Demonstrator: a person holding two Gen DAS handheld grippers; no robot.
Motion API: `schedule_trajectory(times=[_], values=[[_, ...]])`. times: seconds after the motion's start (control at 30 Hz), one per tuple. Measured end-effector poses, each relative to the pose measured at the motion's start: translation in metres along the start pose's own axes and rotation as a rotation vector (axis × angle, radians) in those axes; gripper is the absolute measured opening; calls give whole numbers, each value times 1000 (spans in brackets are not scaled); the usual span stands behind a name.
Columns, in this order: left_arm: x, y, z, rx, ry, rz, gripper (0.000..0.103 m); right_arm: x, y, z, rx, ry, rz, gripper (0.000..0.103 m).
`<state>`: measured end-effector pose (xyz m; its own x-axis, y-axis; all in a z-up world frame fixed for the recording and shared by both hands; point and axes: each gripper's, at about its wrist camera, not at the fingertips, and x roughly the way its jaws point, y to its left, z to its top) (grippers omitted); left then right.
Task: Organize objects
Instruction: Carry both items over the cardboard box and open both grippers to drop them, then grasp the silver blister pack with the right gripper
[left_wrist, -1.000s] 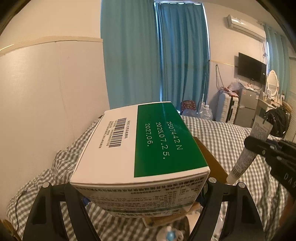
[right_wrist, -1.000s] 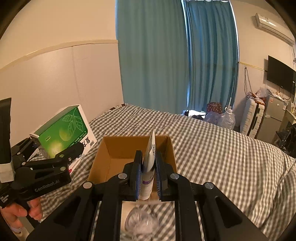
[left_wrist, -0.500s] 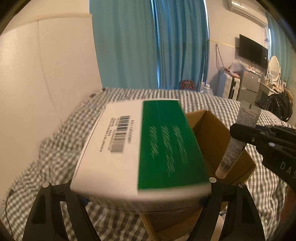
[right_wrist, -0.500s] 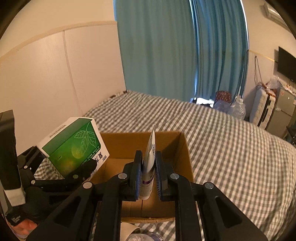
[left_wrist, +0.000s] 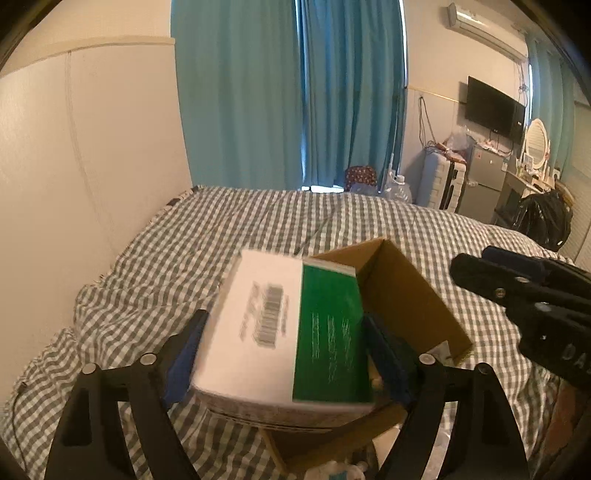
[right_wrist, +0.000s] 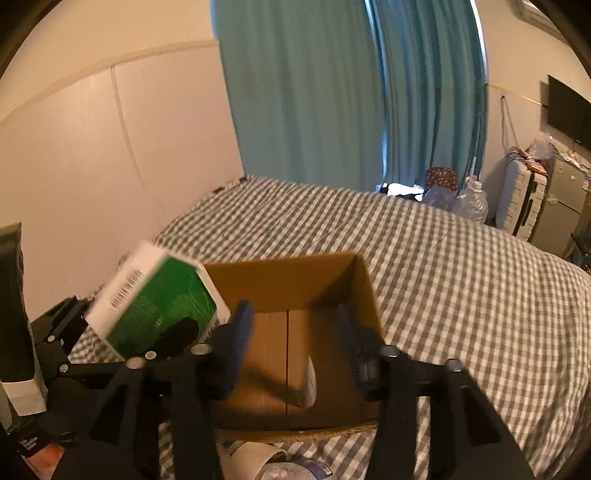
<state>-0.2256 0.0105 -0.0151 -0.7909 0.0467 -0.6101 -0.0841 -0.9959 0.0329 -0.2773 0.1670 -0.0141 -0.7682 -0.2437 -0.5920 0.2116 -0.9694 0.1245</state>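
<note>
My left gripper (left_wrist: 284, 332) is shut on a green and white carton (left_wrist: 291, 336) and holds it tilted over the left edge of an open cardboard box (left_wrist: 402, 291) on the bed. The carton (right_wrist: 155, 299) and the box (right_wrist: 295, 280) also show in the right wrist view. My right gripper (right_wrist: 295, 332) is open over the box, its jaws spread wide. A white tube (right_wrist: 308, 380) lies inside the box below it, leaning on the near wall.
The box sits on a grey checked bedspread (left_wrist: 229, 229) beside a cream wall (left_wrist: 92, 147). A plastic bottle (right_wrist: 295, 470) and a paper cup (right_wrist: 255, 456) lie at the box's near side. Teal curtains, a suitcase and a fridge stand beyond the bed.
My right gripper has opened and the white tube has dropped into the box. My left gripper has tilted the carton down and moved it toward the box.
</note>
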Motion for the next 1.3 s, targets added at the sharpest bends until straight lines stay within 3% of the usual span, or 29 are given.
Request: schedule_trajectory(times=[0.37,0.67,1.03,1.3], values=[[-78,-6,17,-23,-70,17,98,-107,-6,0,-34,-55,-72,53],[-123,-4,-11,-24,-67,26,99,-171,7,-35,-67,-35,-120,58],[-161,5,-68,-12,-68,25,103,-209,37,-87,-61,-34,-166,82],[-159,22,-106,-38,-29,29,103,-209,57,-131,-30,0,-162,85]])
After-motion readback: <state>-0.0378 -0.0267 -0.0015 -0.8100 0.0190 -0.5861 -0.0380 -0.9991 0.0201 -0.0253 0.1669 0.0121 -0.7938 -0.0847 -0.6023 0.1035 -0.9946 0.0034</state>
